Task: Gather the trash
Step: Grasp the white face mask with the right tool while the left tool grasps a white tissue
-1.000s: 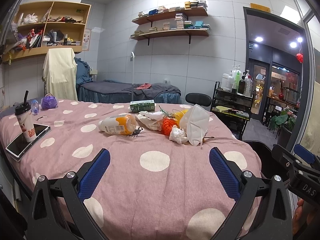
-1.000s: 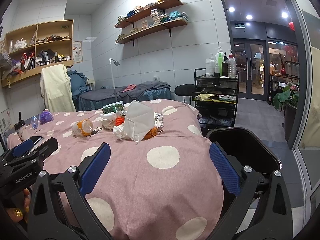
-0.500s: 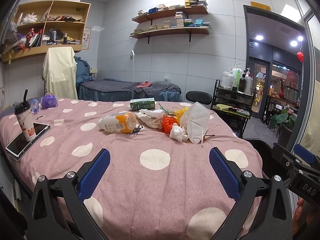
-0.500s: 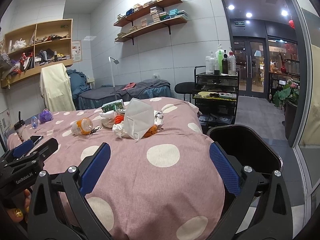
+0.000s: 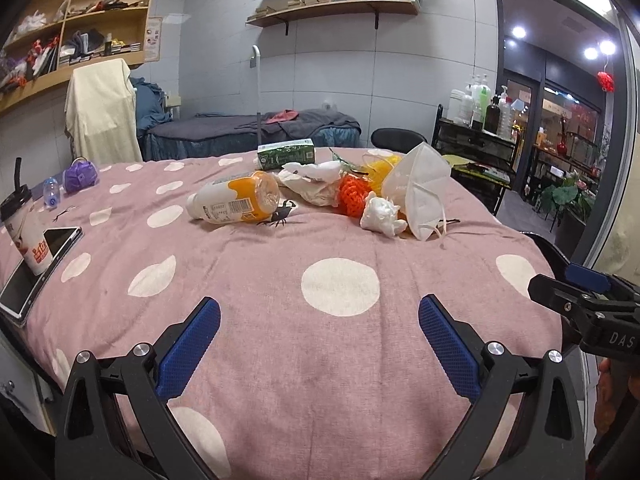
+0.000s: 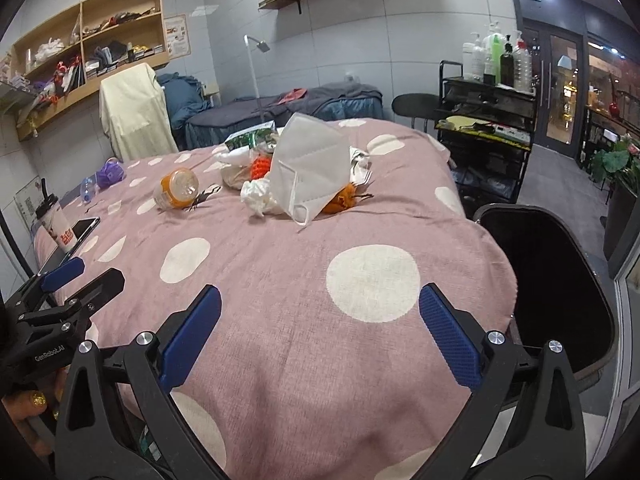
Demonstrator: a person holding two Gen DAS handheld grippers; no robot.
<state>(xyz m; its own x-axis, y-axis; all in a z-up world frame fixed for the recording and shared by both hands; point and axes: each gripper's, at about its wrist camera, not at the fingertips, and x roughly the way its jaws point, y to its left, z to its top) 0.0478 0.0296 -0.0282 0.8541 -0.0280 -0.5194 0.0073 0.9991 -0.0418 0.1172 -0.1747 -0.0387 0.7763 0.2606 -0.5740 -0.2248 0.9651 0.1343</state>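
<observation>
Left gripper (image 5: 319,334), black frame with blue ribbed pads: jaws spread wide, nothing between them, hanging over the near part of the pink polka-dot tablecloth (image 5: 340,360). Right gripper (image 6: 320,334), same build: also spread wide and empty, over the near right corner of the cloth.

Change over the last 1 s: both views have crept forward and slightly down, so the trash pile sits a bit nearer and larger. Nothing on the cloth has shifted. No pick made; this reads as the approach, task barely begun.

Trash, mid-table, well apart from both tools:
- white folded face mask (image 5: 420,188), leaning on the pile, nearest the right gripper
- crumpled white tissue (image 5: 380,216), touching the mask
- orange knitted lump (image 5: 352,198)
- toppled orange-and-white plastic bottle (image 5: 236,204), left of the pile
- green carton (image 5: 286,154) at the back

Black open trash bin (image 6: 548,276) stands just beside the table's right edge, so the right side looks best placed for a first drop.

Paper cup with straw (image 5: 24,236) and phone (image 5: 38,264) on the left look like non-trash.
</observation>
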